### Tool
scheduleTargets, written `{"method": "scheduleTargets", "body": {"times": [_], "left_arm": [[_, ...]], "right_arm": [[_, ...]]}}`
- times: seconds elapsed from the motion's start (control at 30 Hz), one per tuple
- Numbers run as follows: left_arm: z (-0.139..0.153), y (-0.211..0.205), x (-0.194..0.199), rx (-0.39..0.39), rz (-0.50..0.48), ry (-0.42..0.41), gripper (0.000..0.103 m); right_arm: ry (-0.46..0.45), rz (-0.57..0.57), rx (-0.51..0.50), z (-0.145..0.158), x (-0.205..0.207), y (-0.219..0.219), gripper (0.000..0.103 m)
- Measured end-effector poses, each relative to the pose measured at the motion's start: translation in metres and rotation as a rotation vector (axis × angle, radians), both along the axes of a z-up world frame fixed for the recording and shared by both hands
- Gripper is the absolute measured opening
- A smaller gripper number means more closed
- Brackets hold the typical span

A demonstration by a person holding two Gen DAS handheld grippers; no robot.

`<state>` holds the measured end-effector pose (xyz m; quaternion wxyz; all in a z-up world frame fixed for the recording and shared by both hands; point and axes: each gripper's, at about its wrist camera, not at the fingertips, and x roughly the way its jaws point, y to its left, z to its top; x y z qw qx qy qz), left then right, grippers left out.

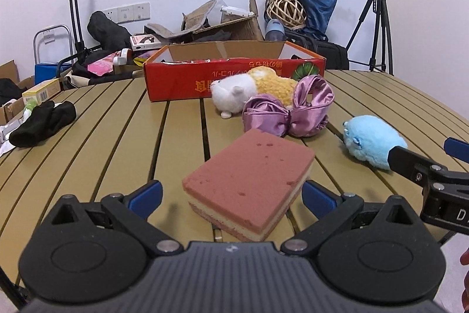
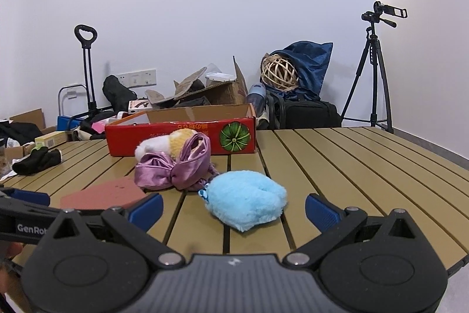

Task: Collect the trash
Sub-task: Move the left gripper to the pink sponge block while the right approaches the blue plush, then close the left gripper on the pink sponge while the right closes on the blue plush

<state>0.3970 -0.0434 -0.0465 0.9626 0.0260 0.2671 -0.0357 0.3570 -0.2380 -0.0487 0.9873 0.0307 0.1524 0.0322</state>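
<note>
The left gripper (image 1: 231,197) holds its fingers wide on either side of the pink sponge (image 1: 249,181), which lies near on the slatted surface (image 1: 117,137), apparently lined up for a grasp. The right gripper (image 2: 233,206) is also wide, facing the blue plush (image 2: 246,200). The red box (image 1: 234,75), far behind, looks like the collection bin.
</note>
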Motion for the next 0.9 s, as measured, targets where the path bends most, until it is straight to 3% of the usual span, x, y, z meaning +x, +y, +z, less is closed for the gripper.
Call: {"method": "scheduleTargets", "body": {"times": [0.17, 0.57, 0.7, 0.9], "left_arm": [[-0.002, 0.003, 0.008, -0.039, 0.002, 0.018, 0.103], [-0.007, 0.001, 0.013, -0.04, 0.001, 0.024, 0.103], [-0.008, 0.001, 0.013, -0.048, -0.009, 0.027, 0.091], [-0.008, -0.001, 0.009, -0.019, -0.021, 0.0, 0.086]], "right_arm": [[0.004, -0.01, 0.012, -0.002, 0.01, -0.001, 0.103], [0.018, -0.025, 0.041, -0.007, 0.018, -0.001, 0.103], [0.021, -0.028, 0.044, -0.007, 0.018, -0.002, 0.103], [0.026, -0.033, 0.046, -0.008, 0.019, -0.004, 0.103]]}}
